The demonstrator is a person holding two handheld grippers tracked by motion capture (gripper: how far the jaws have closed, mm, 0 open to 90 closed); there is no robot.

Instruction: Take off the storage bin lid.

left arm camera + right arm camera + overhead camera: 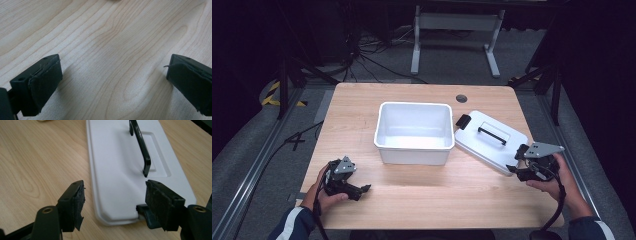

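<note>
While my right tongs (113, 202) sit at the lower right of the high view with their jaws apart, the near corner of the white lid (120, 170) lies between the pads without either pad pressing on it, and the lid's black handle (140, 145) runs away toward the top of the right gripper view. I see the lid lying flat on the bench (422, 195), just right of the open white bin (413, 132) at centre frame. My left tongs (362, 189) rest at the lower left, jaws spread wide over bare wood.
</note>
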